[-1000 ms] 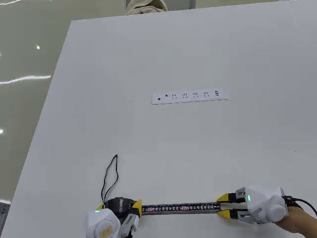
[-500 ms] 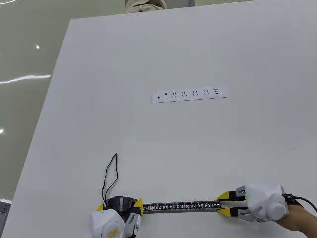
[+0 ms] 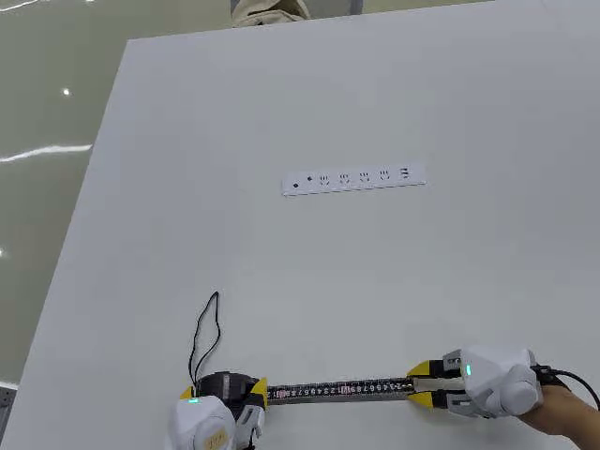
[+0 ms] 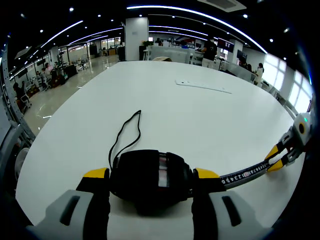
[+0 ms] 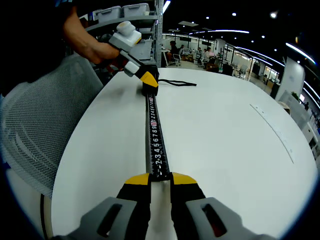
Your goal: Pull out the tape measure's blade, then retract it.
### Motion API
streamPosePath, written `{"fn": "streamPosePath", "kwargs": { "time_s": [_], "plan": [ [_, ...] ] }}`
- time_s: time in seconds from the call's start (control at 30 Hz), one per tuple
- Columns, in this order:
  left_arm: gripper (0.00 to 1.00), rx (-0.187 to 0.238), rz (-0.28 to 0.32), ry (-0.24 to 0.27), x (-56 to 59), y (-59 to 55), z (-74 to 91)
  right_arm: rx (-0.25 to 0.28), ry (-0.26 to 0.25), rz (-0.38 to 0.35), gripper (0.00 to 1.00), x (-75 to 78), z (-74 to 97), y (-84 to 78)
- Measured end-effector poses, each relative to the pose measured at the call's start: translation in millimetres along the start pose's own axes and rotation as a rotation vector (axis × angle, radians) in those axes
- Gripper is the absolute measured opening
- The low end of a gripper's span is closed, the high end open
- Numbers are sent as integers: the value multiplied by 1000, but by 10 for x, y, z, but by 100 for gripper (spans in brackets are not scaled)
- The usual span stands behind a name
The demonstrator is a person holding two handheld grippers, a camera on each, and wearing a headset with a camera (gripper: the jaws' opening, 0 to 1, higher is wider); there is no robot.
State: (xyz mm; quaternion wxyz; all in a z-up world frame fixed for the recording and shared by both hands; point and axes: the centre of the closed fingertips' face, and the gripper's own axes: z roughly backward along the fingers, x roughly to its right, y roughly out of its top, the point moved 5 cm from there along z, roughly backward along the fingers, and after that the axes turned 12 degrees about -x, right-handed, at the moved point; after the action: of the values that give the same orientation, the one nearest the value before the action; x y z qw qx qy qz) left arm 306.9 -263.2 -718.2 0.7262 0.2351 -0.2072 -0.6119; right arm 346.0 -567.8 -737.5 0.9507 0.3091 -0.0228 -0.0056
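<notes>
- Glossy grey-green floor with light streaks lies left of the table in the head view.
- White table, bare and matt, takes up most of that view.
- The gripper views show an open office behind it: ceiling light strips, desks, pillars, people far off.
- A grey mesh chair back stands just beside the table edge in the right gripper view.
- Grey bins sit on a shelf behind; their contents cannot be made out.
- Black cord loops on the table, running from the case toward the table's far edge.
- Left gripper, near edge, jaws clamped on the black case, which sits on the table.
- Blade, pulled out, runs straight from case to right gripper, low over the table.
- White power strip lies mid-table, well apart from the tape.
- Right gripper has its jaws pressed together on the blade's end.
</notes>
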Motion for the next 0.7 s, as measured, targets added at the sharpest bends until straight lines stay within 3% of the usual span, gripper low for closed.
{"fn": "streamPosePath", "kwargs": {
  "time_s": [0.7],
  "plan": [
    [62,-14,14,-31,-25,-8,9,6,-6,3,13,-10,8,48]
  ]
}}
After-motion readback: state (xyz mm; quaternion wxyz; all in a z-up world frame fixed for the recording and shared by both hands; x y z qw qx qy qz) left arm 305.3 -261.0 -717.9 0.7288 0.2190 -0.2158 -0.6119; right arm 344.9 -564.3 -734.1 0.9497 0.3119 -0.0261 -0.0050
